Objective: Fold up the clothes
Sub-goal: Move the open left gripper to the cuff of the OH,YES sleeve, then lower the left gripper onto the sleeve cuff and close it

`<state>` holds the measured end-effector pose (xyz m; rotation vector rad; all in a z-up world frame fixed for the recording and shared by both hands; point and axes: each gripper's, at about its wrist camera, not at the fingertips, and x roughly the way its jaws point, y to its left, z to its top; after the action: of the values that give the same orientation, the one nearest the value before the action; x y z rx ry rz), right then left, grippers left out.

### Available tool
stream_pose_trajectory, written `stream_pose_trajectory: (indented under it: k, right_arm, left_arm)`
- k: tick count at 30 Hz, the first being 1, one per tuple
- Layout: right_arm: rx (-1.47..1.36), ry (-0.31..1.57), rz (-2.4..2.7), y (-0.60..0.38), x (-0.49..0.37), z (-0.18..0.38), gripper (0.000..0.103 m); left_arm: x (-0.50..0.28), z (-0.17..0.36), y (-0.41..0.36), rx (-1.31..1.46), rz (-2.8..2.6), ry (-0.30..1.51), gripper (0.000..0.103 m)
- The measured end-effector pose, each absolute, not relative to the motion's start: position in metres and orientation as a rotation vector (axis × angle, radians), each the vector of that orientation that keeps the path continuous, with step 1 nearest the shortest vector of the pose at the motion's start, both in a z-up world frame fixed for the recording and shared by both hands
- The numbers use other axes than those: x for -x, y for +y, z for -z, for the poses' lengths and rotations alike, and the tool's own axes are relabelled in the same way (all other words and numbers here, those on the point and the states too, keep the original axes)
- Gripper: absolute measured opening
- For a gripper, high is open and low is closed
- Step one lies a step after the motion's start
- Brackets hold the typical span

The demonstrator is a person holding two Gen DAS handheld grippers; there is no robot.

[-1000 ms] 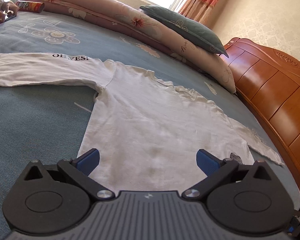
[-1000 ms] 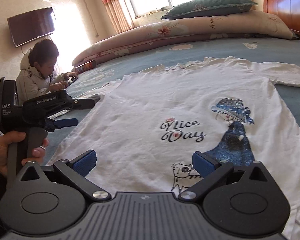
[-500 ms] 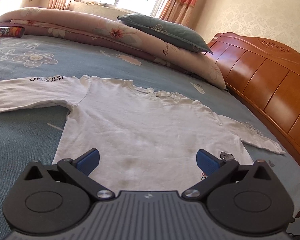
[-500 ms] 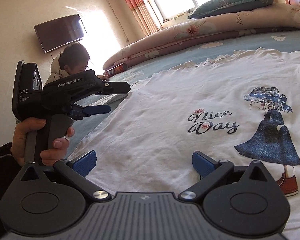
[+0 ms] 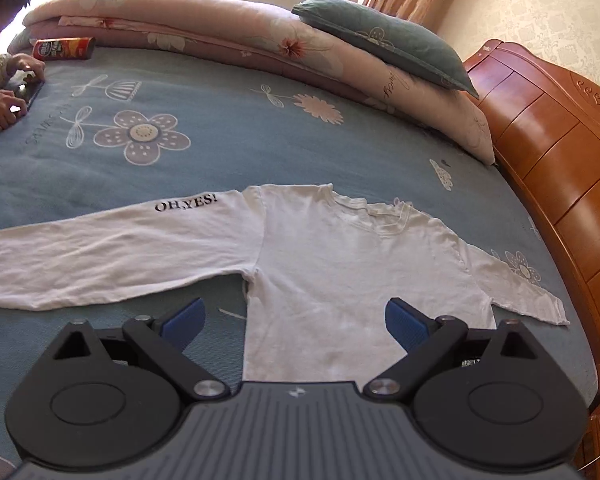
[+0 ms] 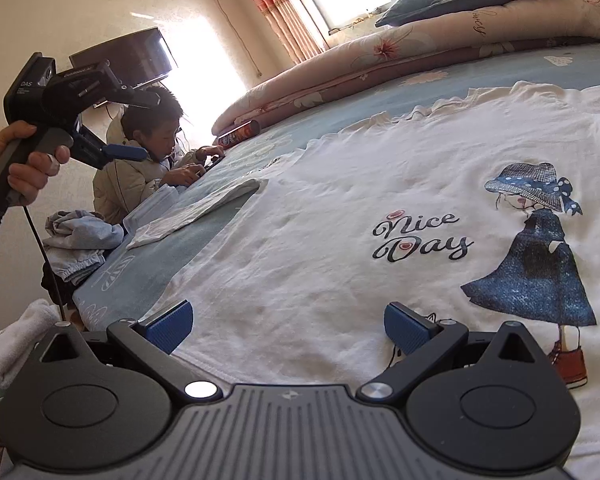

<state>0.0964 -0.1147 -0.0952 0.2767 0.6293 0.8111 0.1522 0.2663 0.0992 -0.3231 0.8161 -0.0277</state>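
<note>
A white long-sleeved shirt [image 5: 340, 264] lies spread flat on the blue bedspread [image 5: 204, 152]. One sleeve, printed "OH,YES!" [image 5: 186, 204], stretches out to the left. In the right wrist view the shirt [image 6: 308, 248] shows a "Nice Day" print [image 6: 420, 236] and a girl in a blue dress [image 6: 536, 264]. My left gripper [image 5: 294, 322] hovers open above the shirt's left side seam, holding nothing. In the right wrist view the left gripper [image 6: 140, 126] is raised high in a hand. My right gripper [image 6: 287, 326] stands open low over the hem, empty.
A person [image 6: 148, 160] leans on the bed's far left edge over a phone, beside a chip can [image 5: 64, 49]. A rolled quilt [image 5: 228, 36] and pillow [image 5: 384, 40] lie along the far side, a wooden headboard [image 5: 560, 152] on the right. Crumpled clothes [image 6: 80, 236] sit off the bed's left edge.
My left gripper has risen and drawn back from the shirt, turning left, so the whole sleeve now shows. My right gripper has shifted slightly left along the hem. Both stay open.
</note>
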Motion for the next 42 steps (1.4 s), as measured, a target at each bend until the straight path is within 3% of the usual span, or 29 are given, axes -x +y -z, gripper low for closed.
stream_pose_trajectory:
  k: [6,11,14,23,30,36,42]
  right_arm:
    - [-0.217,0.595,-0.795,-0.109,-0.088,0.096,0.103]
    - [-0.173,0.595,-0.762,-0.101,-0.085,0.094,0.103]
    - [-0.125,0.604,-0.740,-0.095,-0.082,0.092,0.103]
    - [-0.037,0.613,-0.659,-0.076,-0.077,0.091,0.103]
    - [-0.029,0.630,-0.638,-0.071,-0.082,0.089,0.103]
    - [-0.013,0.628,-0.652,-0.071,-0.083,0.090,0.103]
    - [-0.007,0.618,-0.650,-0.070,-0.082,0.090,0.103]
  left_arm:
    - [-0.112,-0.113,0.350,0.381,-0.098,0.753,0.072]
    - [-0.084,-0.049,0.428,0.607,-0.190,0.766,0.071]
    - [-0.074,0.001,0.468,0.758,-0.216,0.763,0.065]
    - [-0.078,0.091,0.530,1.048,-0.264,0.638,0.063]
    - [-0.090,0.097,0.553,1.078,-0.305,0.529,0.060]
    - [-0.087,0.098,0.566,1.035,-0.384,0.486,0.052]
    - [-0.089,0.099,0.574,1.012,-0.405,0.456,0.052]
